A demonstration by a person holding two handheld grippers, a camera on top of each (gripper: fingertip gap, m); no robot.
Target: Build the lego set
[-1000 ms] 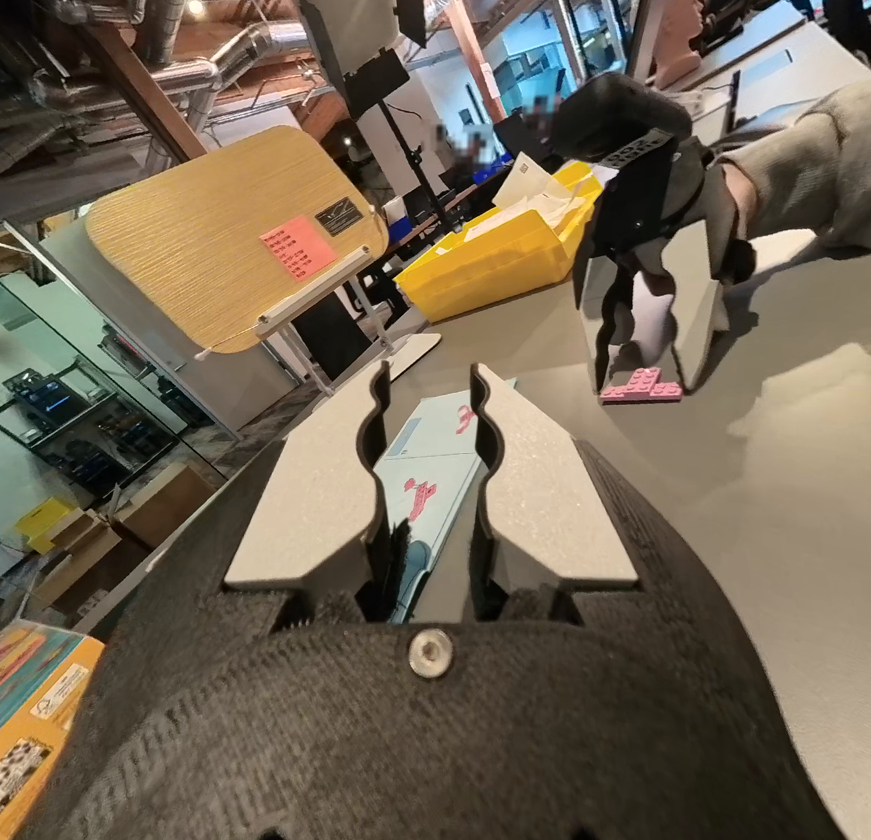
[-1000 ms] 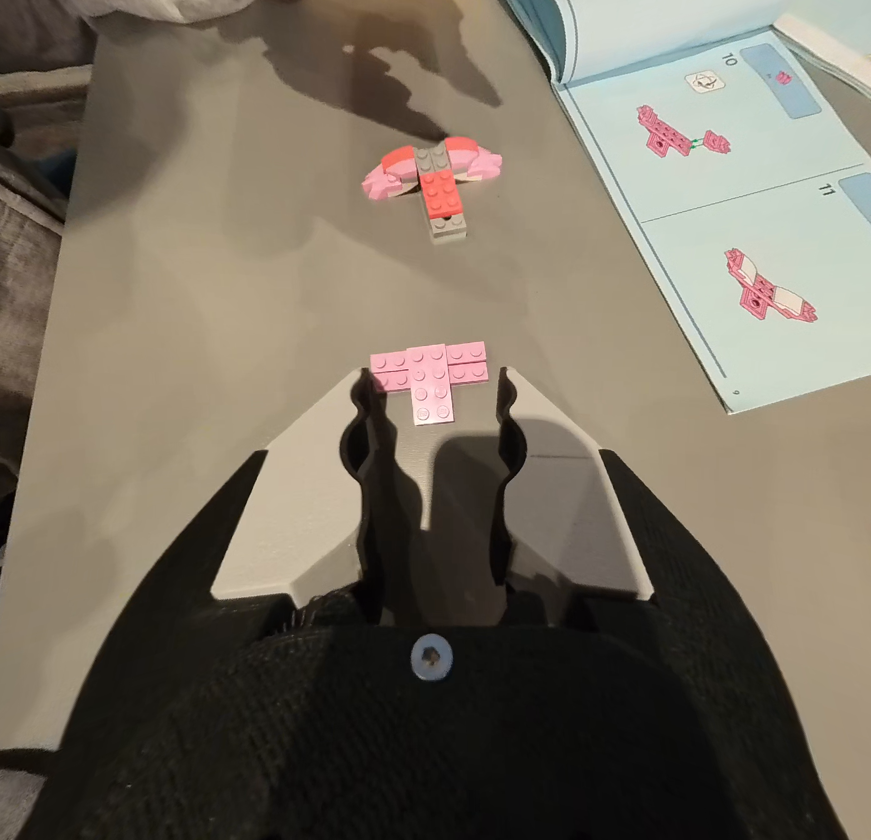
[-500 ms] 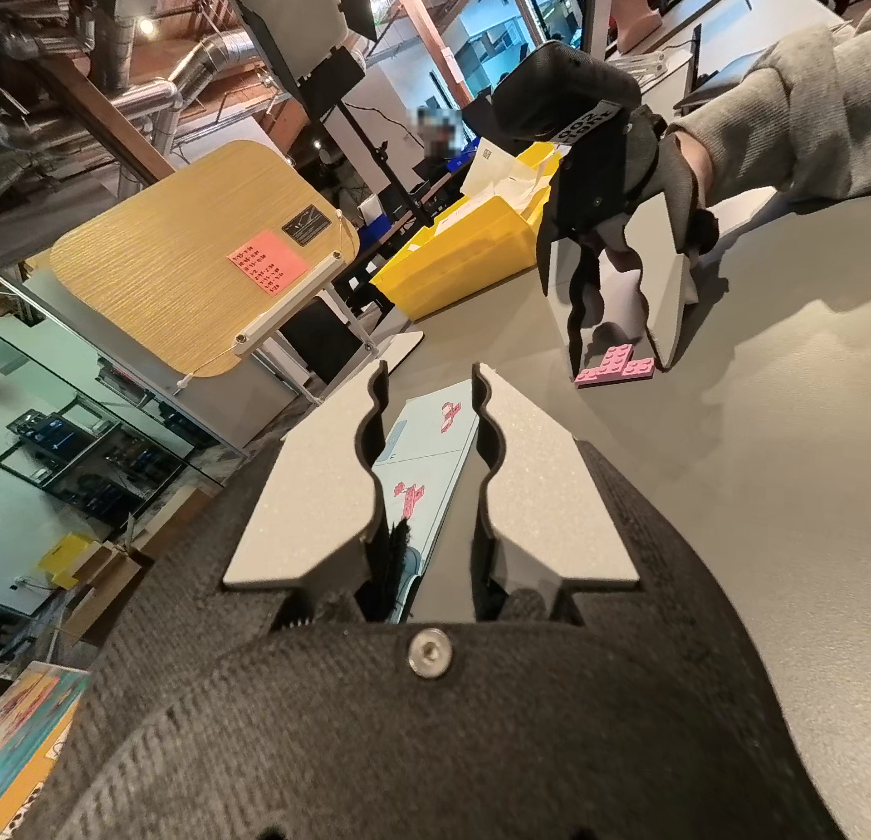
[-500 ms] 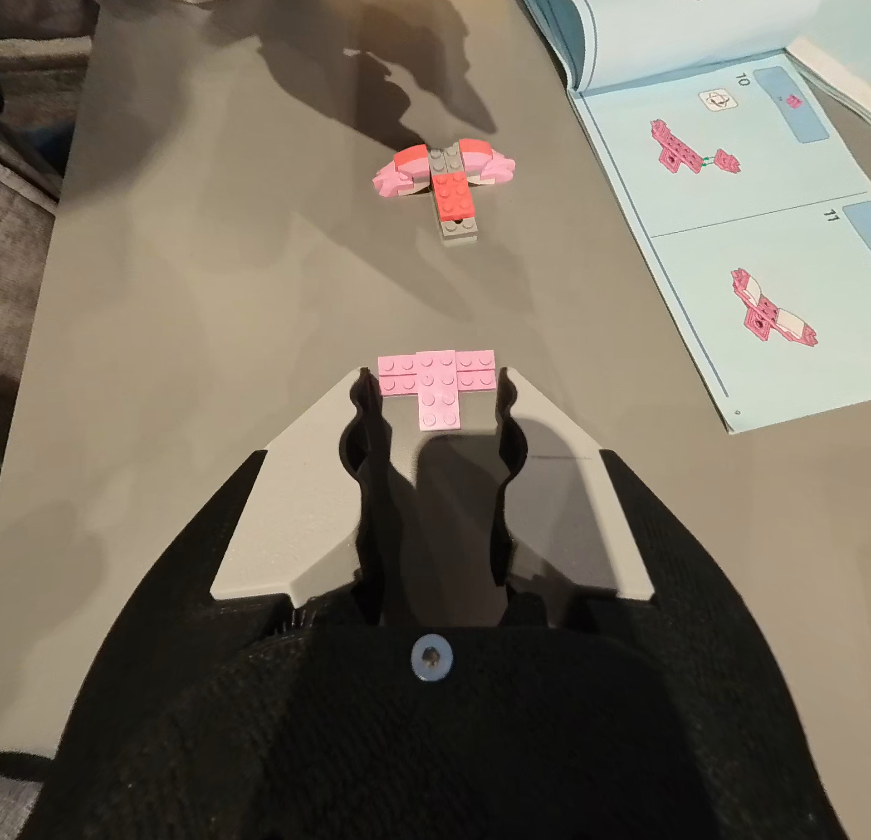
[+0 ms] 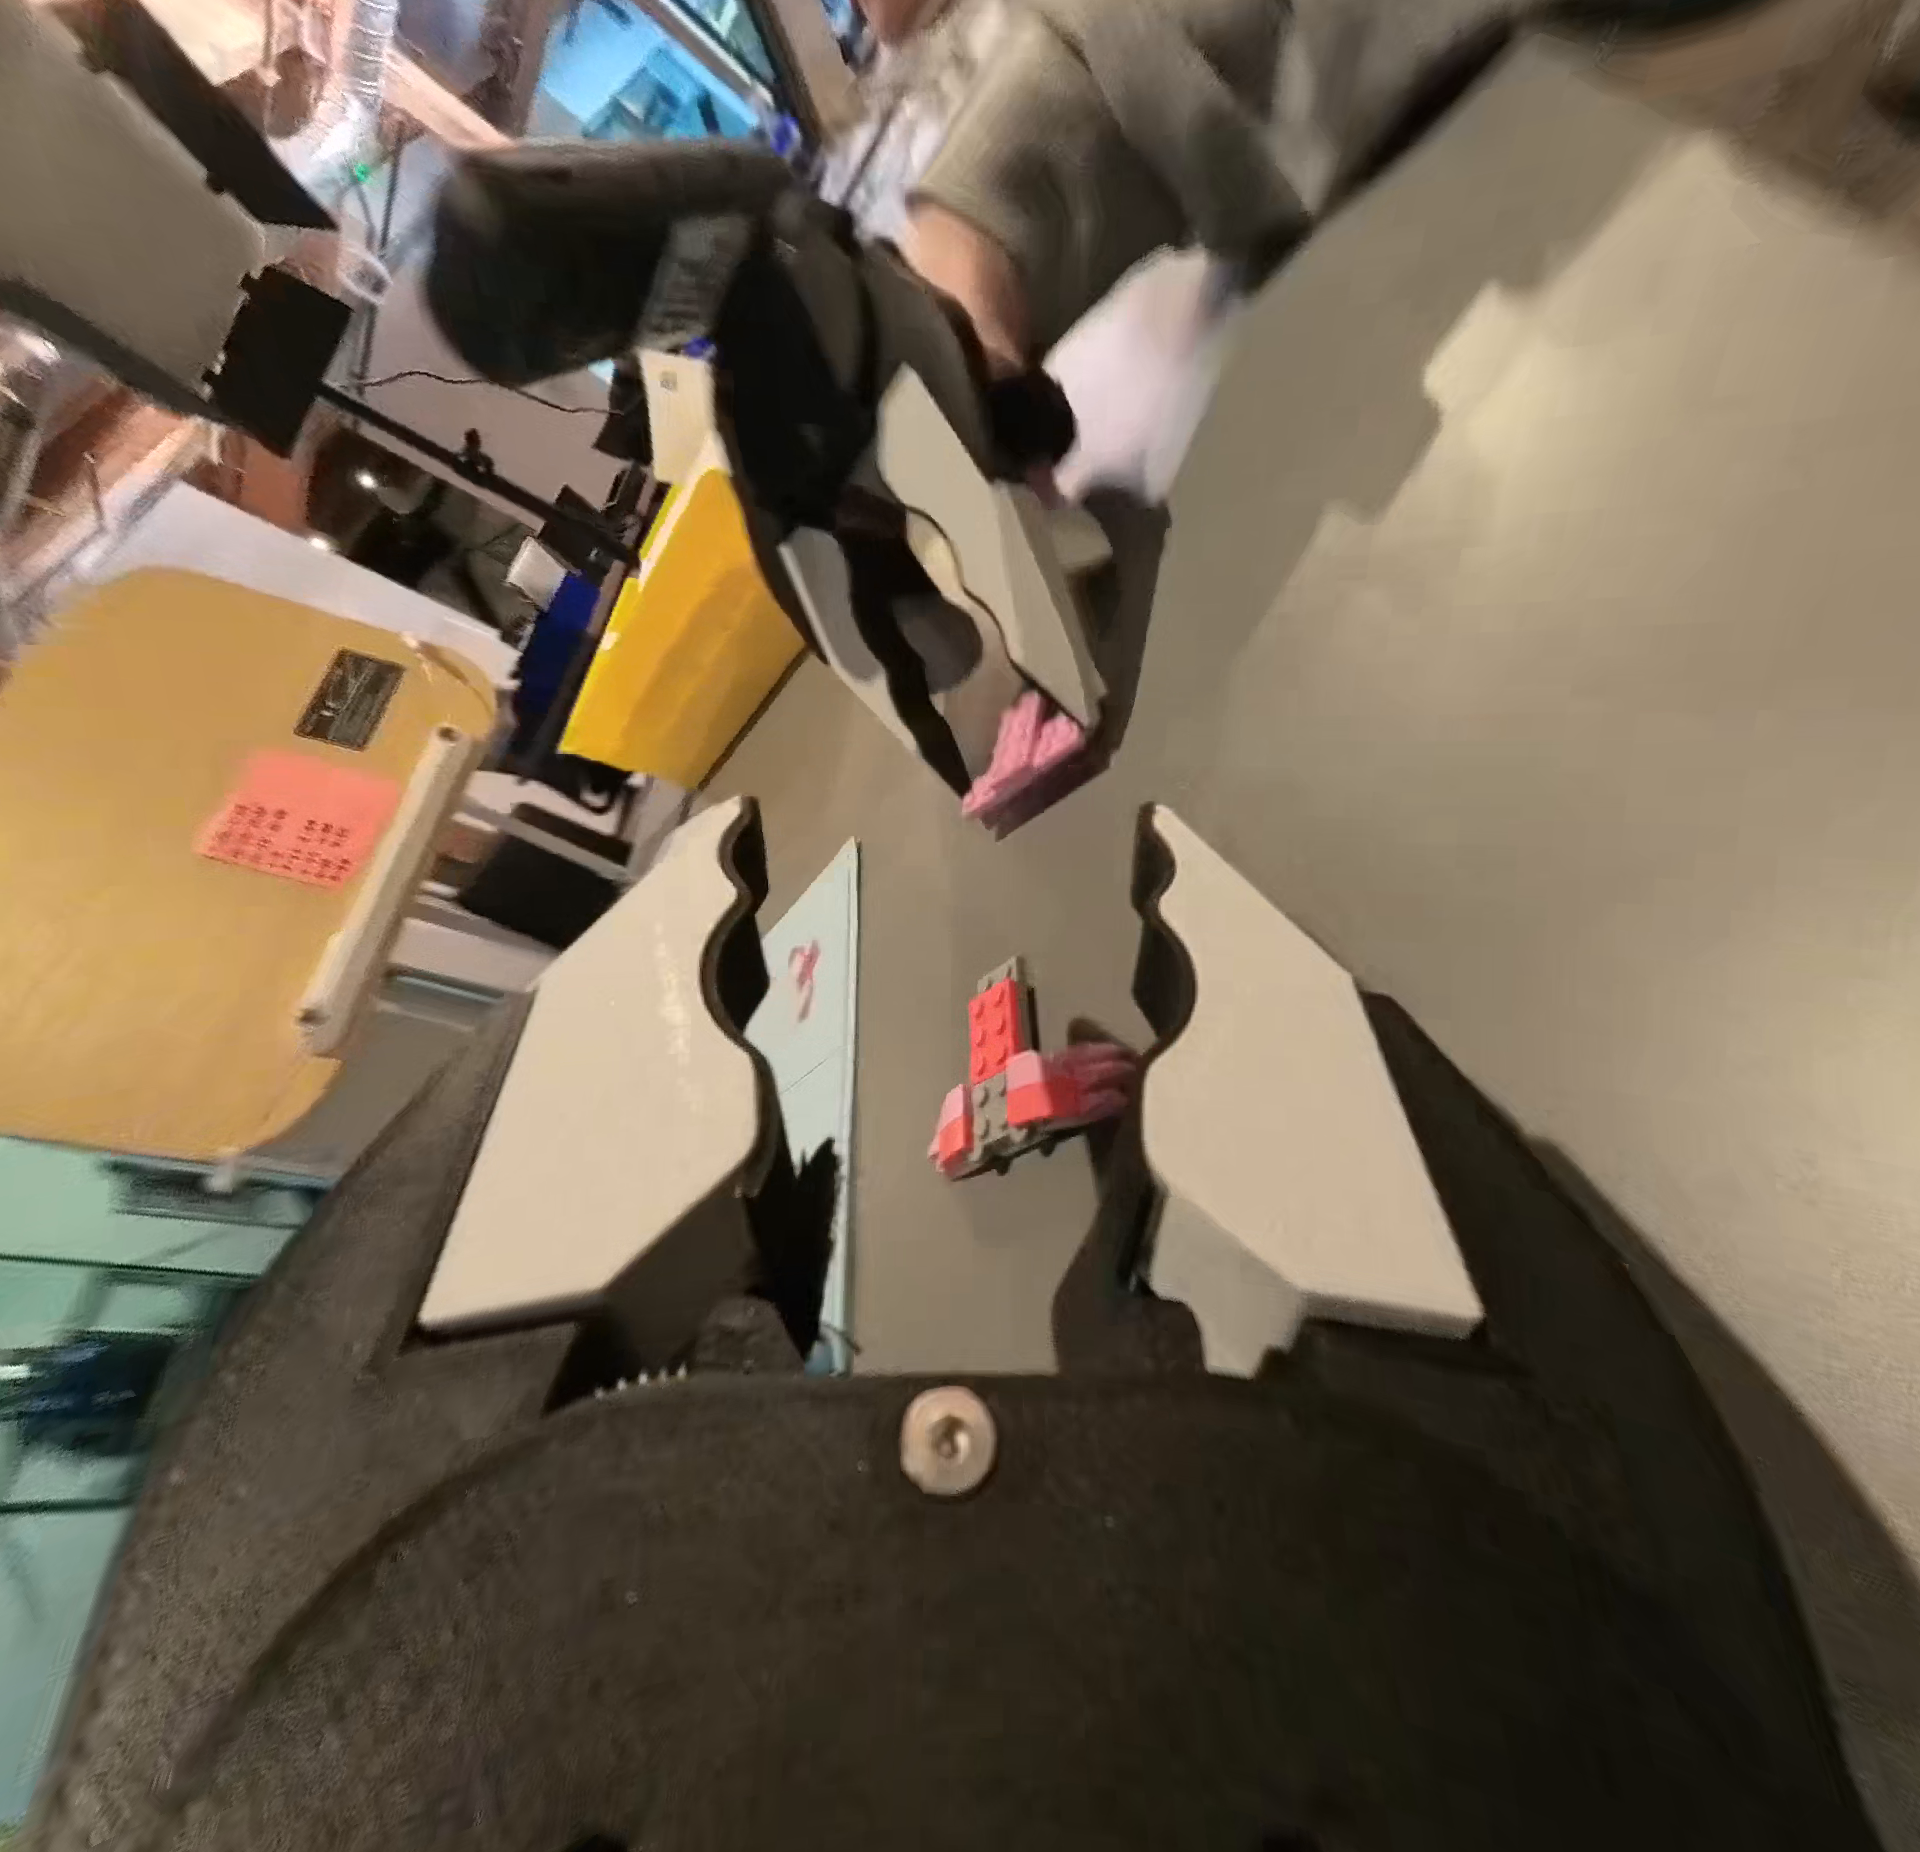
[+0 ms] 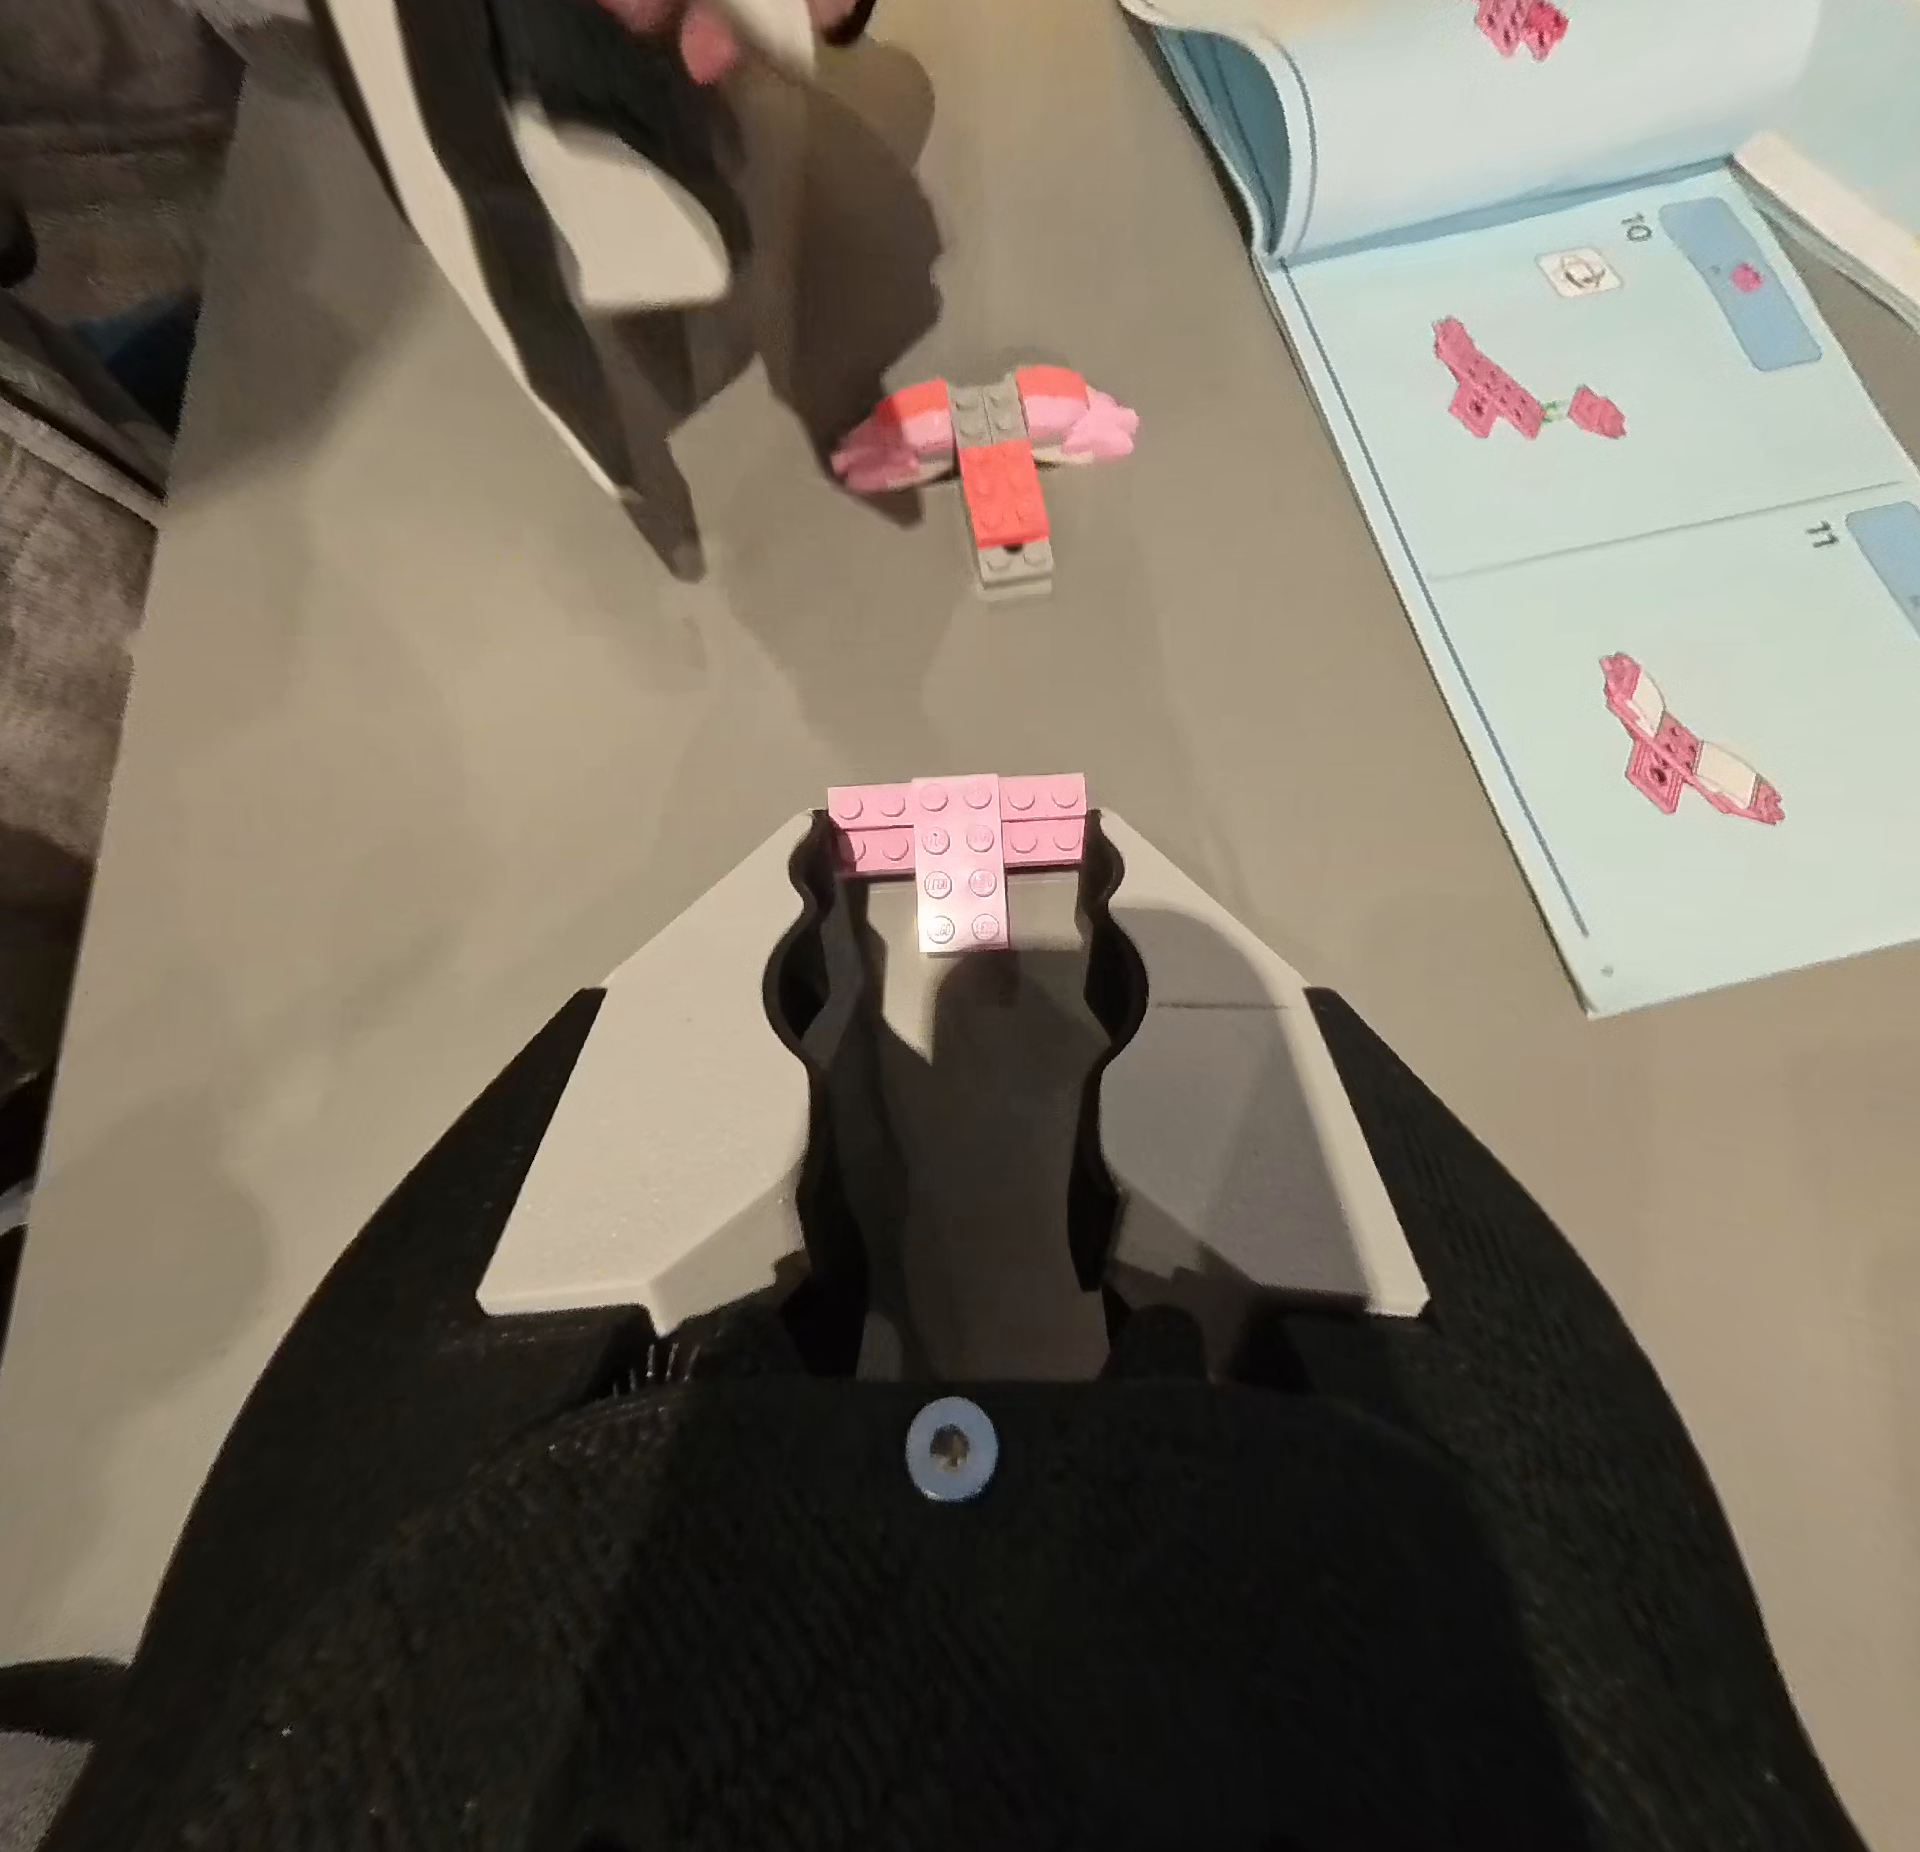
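Right fingers (image 6: 727,1023): I see them pinching the pink T-plate (image 6: 961,857).
Left fingers (image 5: 623,1064): spread wide, empty, straddling the red-grey build (image 5: 1003,1064).

lego assemblies: 2 (image 6: 958,855) (image 6: 992,446) | instruction booklets: 1 (image 6: 1621,597) | grippers: 2 (image 6: 956,836) (image 5: 940,867) | yellow bins: 1 (image 5: 686,649)

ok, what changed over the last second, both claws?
The left claw opened wider and swung over to the red and grey build, which now lies between its fingers, untouched. The right claw closed in on the pink T-shaped plate assembly and appears to have lifted it off the table. The build and the instruction booklet stayed put.
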